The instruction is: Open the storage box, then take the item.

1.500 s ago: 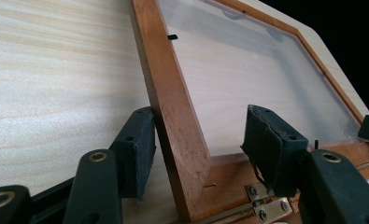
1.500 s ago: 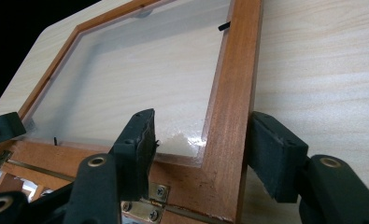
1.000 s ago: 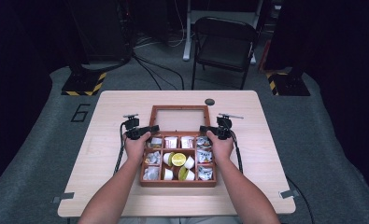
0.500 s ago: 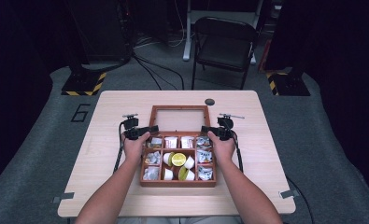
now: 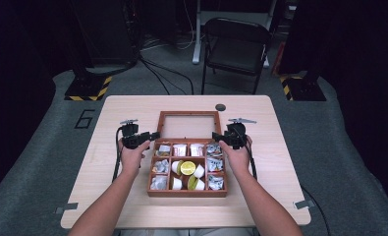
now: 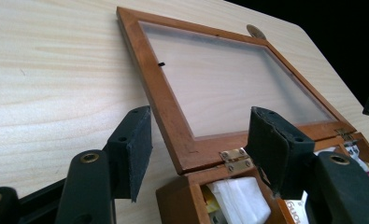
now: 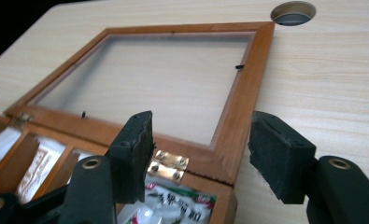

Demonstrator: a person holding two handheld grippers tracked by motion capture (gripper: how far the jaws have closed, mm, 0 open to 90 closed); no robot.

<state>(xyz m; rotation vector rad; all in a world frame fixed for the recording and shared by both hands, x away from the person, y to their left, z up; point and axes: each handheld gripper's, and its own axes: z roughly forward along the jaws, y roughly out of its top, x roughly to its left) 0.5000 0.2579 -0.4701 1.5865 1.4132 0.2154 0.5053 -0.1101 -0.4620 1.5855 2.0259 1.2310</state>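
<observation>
A wooden box (image 5: 187, 169) with reddish-brown walls stands in the middle of the pale wood-grain counter (image 5: 108, 187). Thin wooden walls divide it into compartments, which hold white paper packets (image 5: 180, 150), small white cups (image 5: 198, 171) and a cut green lime (image 5: 187, 168). Its lid (image 5: 187, 126) is a rectangular wooden frame around a clear, slightly frosted pane, and it lies open flat on the counter behind the box, joined to it by small brass hinges (image 6: 236, 158).

The left hand-held gripper (image 5: 151, 135) is at the left back corner of the box. Its black padded jaws are spread wide, one on each side of the lid's corner, and they grasp nothing. The right hand-held gripper (image 5: 216, 135) is at the right back corner, also wide open around the lid's corner and hinge, holding nothing.
</observation>
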